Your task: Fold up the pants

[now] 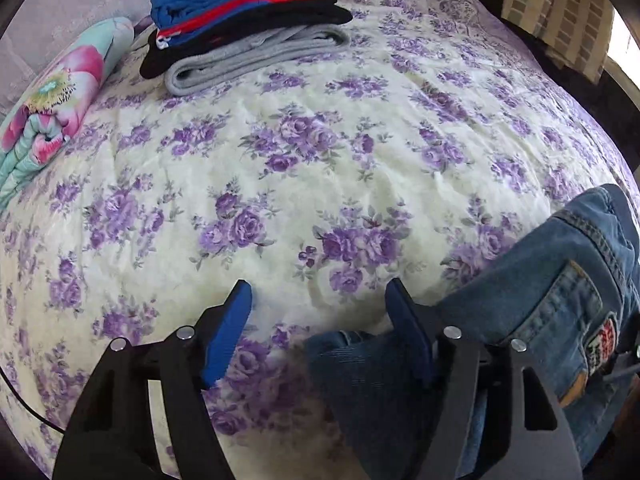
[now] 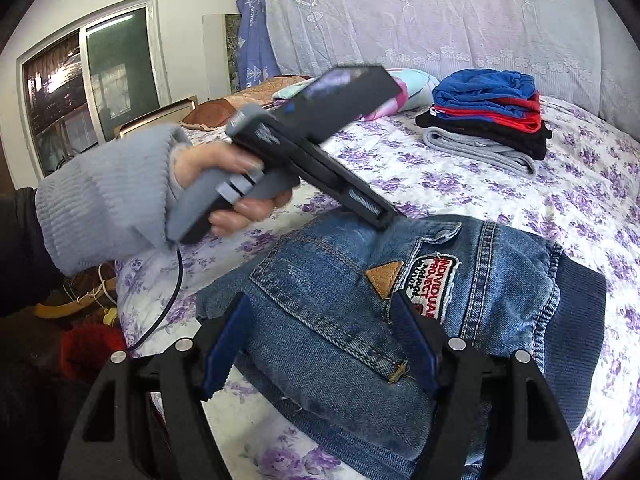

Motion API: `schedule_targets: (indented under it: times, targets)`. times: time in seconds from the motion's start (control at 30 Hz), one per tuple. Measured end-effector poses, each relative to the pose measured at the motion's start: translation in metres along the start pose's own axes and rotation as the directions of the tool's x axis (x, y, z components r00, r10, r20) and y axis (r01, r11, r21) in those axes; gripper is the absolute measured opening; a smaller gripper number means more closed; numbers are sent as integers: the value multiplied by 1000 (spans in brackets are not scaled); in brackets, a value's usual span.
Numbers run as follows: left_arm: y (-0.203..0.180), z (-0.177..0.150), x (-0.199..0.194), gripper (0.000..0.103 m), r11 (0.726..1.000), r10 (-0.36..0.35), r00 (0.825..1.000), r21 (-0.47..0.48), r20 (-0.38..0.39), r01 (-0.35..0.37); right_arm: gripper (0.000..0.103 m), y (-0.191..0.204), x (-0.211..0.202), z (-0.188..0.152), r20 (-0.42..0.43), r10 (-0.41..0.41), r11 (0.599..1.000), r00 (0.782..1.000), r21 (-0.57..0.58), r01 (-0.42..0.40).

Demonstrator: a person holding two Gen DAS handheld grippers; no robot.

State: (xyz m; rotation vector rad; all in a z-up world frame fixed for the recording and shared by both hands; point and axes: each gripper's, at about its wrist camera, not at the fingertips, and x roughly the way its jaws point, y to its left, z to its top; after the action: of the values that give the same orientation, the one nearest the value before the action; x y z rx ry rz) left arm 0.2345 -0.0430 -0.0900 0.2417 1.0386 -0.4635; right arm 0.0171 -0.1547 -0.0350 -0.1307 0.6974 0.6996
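The bed (image 1: 320, 168) fills both views, spread with a cream quilt printed in purple roses, and behind it in the right wrist view stands a headboard under a pale lace cover (image 2: 432, 20). A window (image 2: 88, 80) shows at the left of that view.

The pants (image 2: 400, 320) — blue denim jeans with a sewn patch and a tan leather triangle on the back pocket — lie bunched in a heap on the near part of the bed. In the left wrist view they sit at the lower right (image 1: 540, 312), reaching under the right finger of the tongs.

At the far end of the bed rests a stack of folded clothes (image 1: 248, 24): grey at the bottom, black above it, then red and blue on top. Just left of it lies a rolled floral blanket (image 1: 52, 100) in teal and pink.

A hand in a grey ribbed sleeve (image 2: 236, 184) grips the handle of the left tongs, whose tip touches or nearly touches the far edge of the jeans.

The left tongs (image 1: 320, 296) stand apart, mostly over bare quilt, and clamp nothing. The right tongs (image 2: 320, 312) stand apart as well — their fingers straddle the denim heap, but the pads do not visibly press on it.
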Motion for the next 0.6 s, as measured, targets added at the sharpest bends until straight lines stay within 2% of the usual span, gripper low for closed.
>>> schedule_targets:
  times: [0.07, 0.13, 0.2, 0.3, 0.4, 0.47, 0.5, 0.53, 0.57, 0.6]
  targets:
    - [6, 3, -3, 68, 998, 19, 1000, -57, 24, -18, 74, -1, -1, 0, 3, 10, 1000, 1000, 9, -10]
    - [12, 6, -12, 68, 992, 92, 995, -92, 49, -87, 74, 1, -2, -1, 3, 6, 1000, 1000, 0, -6]
    - [14, 7, -32, 66, 992, 82, 994, -107, 72, -74, 75, 2, -1, -3, 5, 3, 1000, 1000, -5, -3]
    - [-15, 0, -76, 67, 999, 46, 985, -16, 168, -44, 78, 0, 0, -3, 14, 7, 1000, 1000, -1, -7]
    - [-55, -6, -97, 77, 995, 2, 975, 99, 222, -24, 83, 4, 2, -3, 18, -1, 1000, 1000, -14, 1]
    - [-80, -7, -92, 80, 985, -21, 977, 170, 212, -15, 84, 3, 4, -2, 19, -4, 1000, 1000, -17, 4]
    - [-89, -6, -81, 80, 980, 0, 980, 195, 197, -40, 84, 2, 4, -2, 21, -2, 1000, 1000, -14, 2]
    - [-94, -5, -66, 86, 977, 30, 984, 203, 176, -66, 84, 1, 4, -2, 23, 0, 1000, 1000, -12, 0]
    - [-91, -4, -52, 97, 983, 42, 984, 171, 173, -72, 84, -1, 5, -2, 23, -4, 1000, 1000, -7, 4]
    - [-81, -1, -42, 99, 992, 21, 987, 116, 161, -40, 84, -3, 5, -2, 26, -1, 1000, 1000, 1, 1]
